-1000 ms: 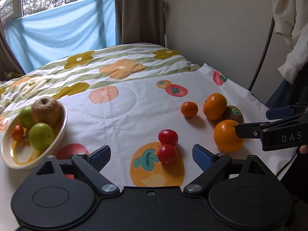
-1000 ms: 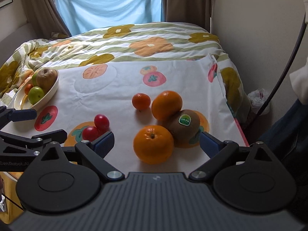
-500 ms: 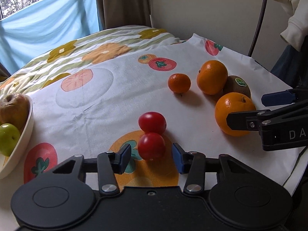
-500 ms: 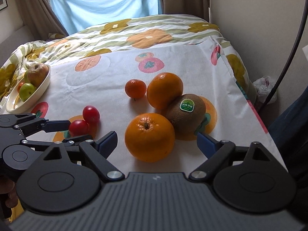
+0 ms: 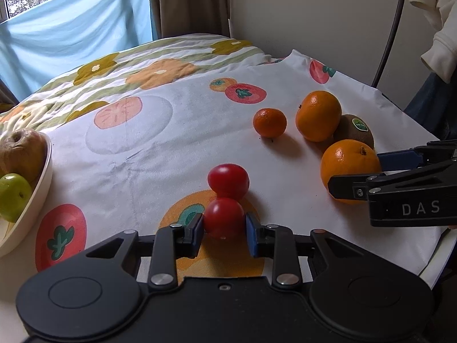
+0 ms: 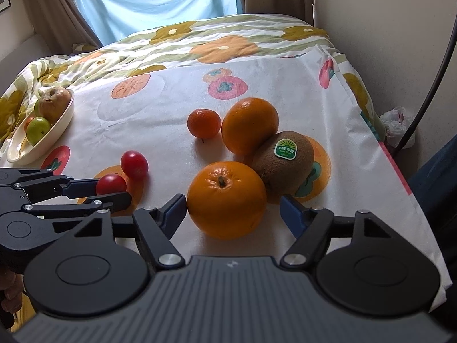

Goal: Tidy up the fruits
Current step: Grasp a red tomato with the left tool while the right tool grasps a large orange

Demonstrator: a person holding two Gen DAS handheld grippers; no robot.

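Left gripper (image 5: 224, 227): my jaws are closed down on the near tomato (image 5: 223, 217), a blue pad touching each side of it; the fruit sits on the cloth, over an orange print.
Far tomato (image 5: 228, 181): just beyond the gripped one and touching it, outside my fingers.
Right gripper (image 6: 232, 210): I hold it spread wide around the near orange (image 6: 227, 198); the left pad (image 6: 175, 210) is at the skin, though I cannot tell whether it touches, and the right pad stands clear of the fruit, so nothing is gripped.
Kiwi (image 6: 284, 161): carries a green sticker, lies against the near orange's far right side and against the far orange (image 6: 250, 125).
Mandarin (image 6: 203, 123): small, just left of the far orange, apart from it.
Bowl (image 6: 61, 123): cream, at the cloth's left edge, well apart from the loose fruit; I see in it a brown apple (image 6: 54, 101), a green fruit (image 6: 38, 130) and a small red-orange one behind.
Tablecloth (image 5: 177, 154): white with printed fruit, lying flat under everything.
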